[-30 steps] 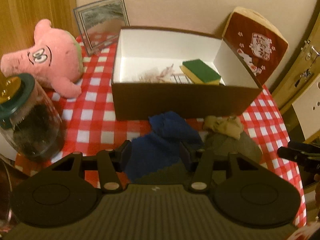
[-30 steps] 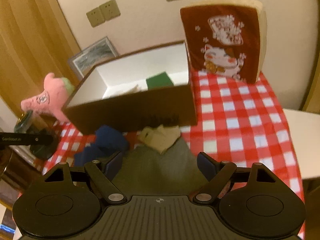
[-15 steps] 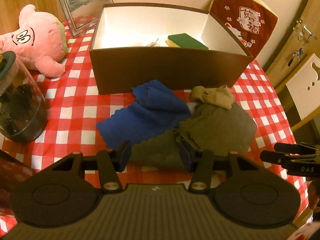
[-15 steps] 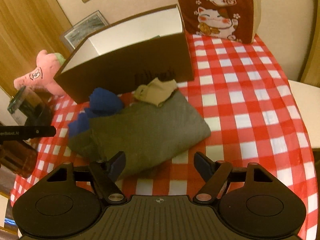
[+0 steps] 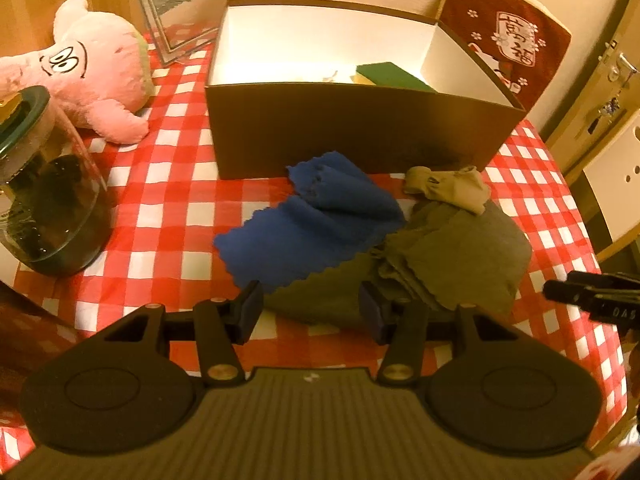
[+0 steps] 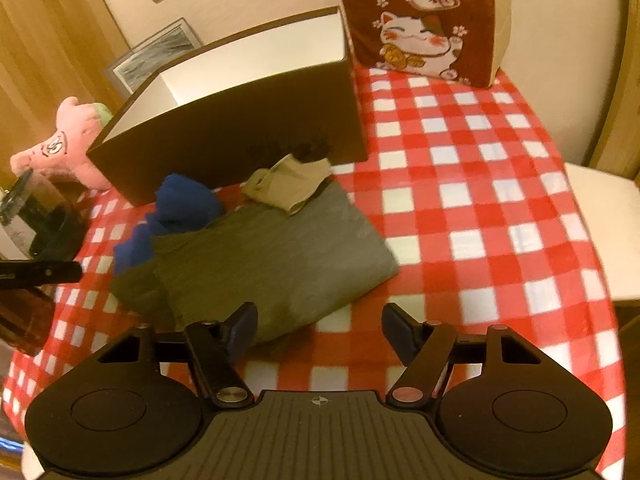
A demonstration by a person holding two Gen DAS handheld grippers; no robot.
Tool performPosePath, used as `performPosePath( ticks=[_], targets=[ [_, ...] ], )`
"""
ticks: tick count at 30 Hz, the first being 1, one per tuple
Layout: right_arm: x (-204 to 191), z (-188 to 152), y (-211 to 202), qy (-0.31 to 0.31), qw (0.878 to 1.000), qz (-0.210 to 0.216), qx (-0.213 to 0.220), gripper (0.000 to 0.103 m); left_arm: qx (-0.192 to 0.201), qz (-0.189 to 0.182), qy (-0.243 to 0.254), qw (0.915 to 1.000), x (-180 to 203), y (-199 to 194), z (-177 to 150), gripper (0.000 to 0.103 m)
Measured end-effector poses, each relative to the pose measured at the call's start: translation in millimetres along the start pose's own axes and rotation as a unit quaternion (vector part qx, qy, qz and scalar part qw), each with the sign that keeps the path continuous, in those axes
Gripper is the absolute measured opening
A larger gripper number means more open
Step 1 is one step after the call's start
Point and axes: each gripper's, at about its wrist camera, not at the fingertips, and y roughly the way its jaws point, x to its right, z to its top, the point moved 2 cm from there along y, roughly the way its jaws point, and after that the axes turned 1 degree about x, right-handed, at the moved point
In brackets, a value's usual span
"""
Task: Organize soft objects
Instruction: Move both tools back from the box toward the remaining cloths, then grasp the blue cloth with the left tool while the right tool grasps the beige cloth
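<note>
Both grippers are sitting lower than a second ago, so the brown cardboard box (image 5: 360, 136) is showing less of its white inside. The right gripper (image 6: 320, 328), jaws just narrowing yet parted and empty, is hovering over the folded grey-green cloth's (image 6: 280, 256) near corner. The left gripper (image 5: 310, 310), spread, is straddling that cloth's near edge. Its long axis is running diagonally from the box, on the red-and-white checked tablecloth (image 6: 480, 208).

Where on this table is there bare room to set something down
Bare tablecloth lies right of the box and grey cloth, below the cat cushion. A narrower strip runs between jar and blue cloth. In front of the box is crowded.
</note>
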Motion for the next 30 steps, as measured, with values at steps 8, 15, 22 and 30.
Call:
performPosePath(
  ticks=[8, 15, 22, 30],
  targets=[
    [18, 21, 1, -0.003, 1.000, -0.016, 0.025, 0.064, 0.001, 0.008, -0.011, 0.9999, -13, 9, 6, 0.049],
    [4, 37, 22, -0.037, 0.999, -0.002, 0.030, 0.064, 0.001, 0.005, -0.008, 1.0000, -13, 23, 15, 0.049],
    [-18, 52, 58, -0.079, 0.996, 0.010, 0.028, 0.064, 0.002, -0.006, -0.008, 0.9999, -11, 43, 27, 0.050],
    [-28, 70, 96, -0.110, 0.993, -0.007, 0.030, 0.064, -0.008, -0.015, -0.013, 0.9998, -12, 63, 33, 0.050]
  ],
)
